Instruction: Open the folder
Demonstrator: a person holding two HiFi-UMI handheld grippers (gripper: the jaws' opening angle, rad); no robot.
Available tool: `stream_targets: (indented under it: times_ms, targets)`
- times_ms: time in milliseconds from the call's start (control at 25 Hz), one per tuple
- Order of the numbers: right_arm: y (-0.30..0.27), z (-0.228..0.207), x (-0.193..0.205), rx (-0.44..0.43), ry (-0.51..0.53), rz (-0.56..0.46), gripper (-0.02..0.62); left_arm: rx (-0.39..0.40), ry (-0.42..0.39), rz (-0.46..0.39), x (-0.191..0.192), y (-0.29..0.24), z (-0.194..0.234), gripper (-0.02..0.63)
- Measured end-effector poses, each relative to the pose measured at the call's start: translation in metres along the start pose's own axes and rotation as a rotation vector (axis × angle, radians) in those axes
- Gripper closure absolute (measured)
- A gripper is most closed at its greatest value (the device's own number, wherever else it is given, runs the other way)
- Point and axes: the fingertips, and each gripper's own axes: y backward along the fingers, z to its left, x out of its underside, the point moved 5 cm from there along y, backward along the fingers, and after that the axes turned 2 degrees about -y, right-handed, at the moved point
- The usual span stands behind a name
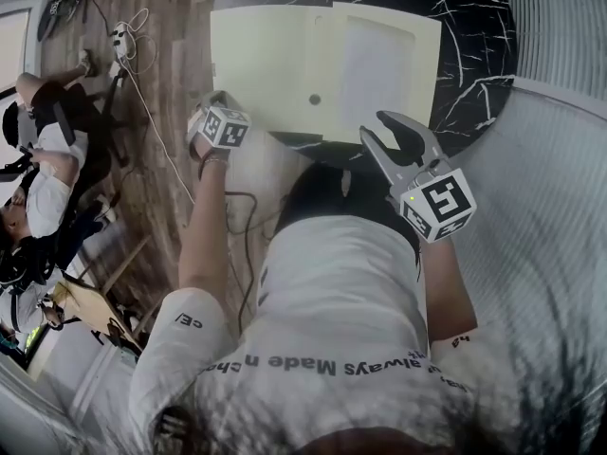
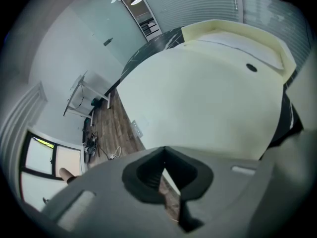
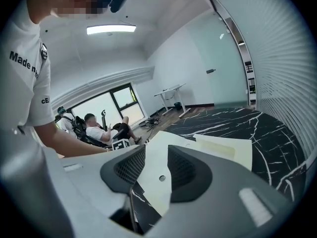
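Facing the cream folder (image 1: 275,64), left claw (image 2: 164,150) sits closed, right claw (image 3: 156,152) narrowly apart and empty.

The folder (image 1: 285,64) covers the near part of the table (image 1: 465,45); bare marble stays free to its right and behind it. The ribbed wall (image 1: 560,27) closes the right side. On the left is open wooden floor (image 1: 180,36), but 1 cable (image 1: 156,126) and a power strip (image 1: 121,38) lie there, with a seated person (image 1: 47,178) further left.
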Motion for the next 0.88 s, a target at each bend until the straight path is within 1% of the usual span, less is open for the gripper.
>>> stream_targets:
  times_ms: [160,360,560,880]
  targets:
    - [0.017,-0.004,-0.004,0.035,0.0,-0.003,0.459,0.001,0.044,0.0,0.0,0.004,0.001,0.604]
    - [0.037,-0.007,-0.012,0.09,0.026,-0.008,0.482,-0.016,0.121,-0.033,-0.002,0.024,0.007,0.604]
    - [0.059,-0.01,-0.024,0.152,0.059,-0.03,0.502,-0.063,0.178,-0.082,-0.009,0.055,0.015,0.604]
    - [0.092,-0.004,-0.044,0.205,0.088,-0.07,0.514,-0.104,0.245,-0.19,-0.031,0.121,0.017,0.604]
